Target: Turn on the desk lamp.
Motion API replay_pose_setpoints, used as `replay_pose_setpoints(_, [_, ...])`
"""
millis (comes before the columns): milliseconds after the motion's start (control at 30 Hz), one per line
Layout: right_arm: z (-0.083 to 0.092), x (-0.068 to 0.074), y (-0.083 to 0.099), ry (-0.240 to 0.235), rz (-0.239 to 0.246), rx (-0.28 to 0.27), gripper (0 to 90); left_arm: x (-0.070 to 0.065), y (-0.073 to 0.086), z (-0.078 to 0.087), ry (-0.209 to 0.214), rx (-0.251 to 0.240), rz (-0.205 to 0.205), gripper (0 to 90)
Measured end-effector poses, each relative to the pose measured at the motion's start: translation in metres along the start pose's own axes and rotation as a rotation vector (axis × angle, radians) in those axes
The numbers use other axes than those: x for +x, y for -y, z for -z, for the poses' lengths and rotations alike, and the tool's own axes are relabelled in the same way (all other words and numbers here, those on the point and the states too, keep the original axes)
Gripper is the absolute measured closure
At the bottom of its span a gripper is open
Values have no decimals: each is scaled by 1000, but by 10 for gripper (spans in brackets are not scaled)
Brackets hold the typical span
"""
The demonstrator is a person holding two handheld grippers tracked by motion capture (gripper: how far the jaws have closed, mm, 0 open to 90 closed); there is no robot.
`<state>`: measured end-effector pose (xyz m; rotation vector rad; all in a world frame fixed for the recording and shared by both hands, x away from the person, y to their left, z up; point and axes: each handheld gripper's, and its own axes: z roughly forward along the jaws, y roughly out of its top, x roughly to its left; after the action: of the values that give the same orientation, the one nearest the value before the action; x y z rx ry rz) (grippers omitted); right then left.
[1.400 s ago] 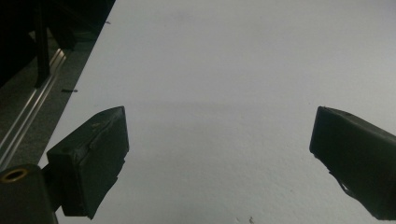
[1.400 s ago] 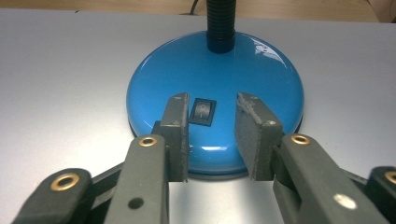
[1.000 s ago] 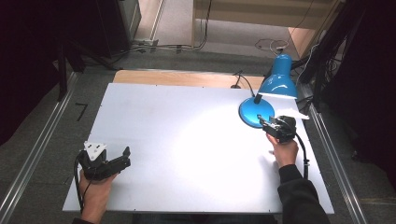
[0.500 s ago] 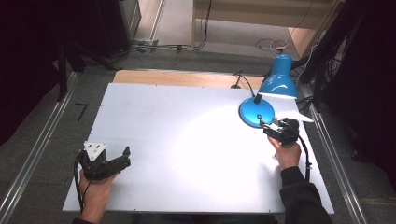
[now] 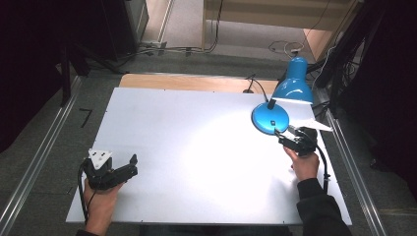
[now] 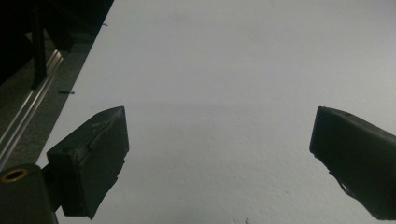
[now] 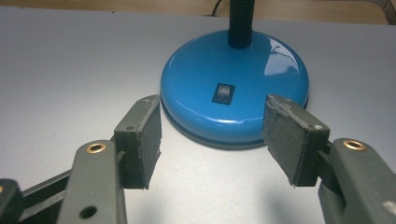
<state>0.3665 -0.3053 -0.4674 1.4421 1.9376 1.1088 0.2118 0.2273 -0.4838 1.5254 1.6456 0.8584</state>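
A: Tongs first. Your right tongs are spread wide with nothing between the jaws, and they point at the near rim of the blue lamp base. The jaw tips stand just short of that rim, apart from it.

B: And my left?

A: Your left tongs gape even wider, jaws far apart, holding nothing, with bare white table under them. In the high view the left tongs sit near the table's front left corner, well apart from the lamp.

B: How much room do I have?

A: Plenty across the middle: the table is bare from your left hand to the lamp. On your right it is tighter. The lamp base stands near the right edge toward the far side, and your right tongs come at it from just in front, with your right hand close to that edge. A metal rail runs along the floor left of the table.

B: What does each camera add?

A: The right gripper view shows a small black rocker switch on top of the base and the ribbed black neck rising behind it. The high view shows the blue shade over the far right side, lit and throwing a bright patch on the table.
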Motion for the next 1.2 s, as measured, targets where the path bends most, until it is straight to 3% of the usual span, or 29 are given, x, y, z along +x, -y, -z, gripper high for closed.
replay_pose_setpoints(700, [12, -2, 9, -5, 14, 6, 347, 0, 0, 0, 3, -1, 1, 55])
replay_pose_setpoints(1200, [40, -10, 28, 0, 22, -3, 334, 0, 0, 1, -1, 0, 1, 56])
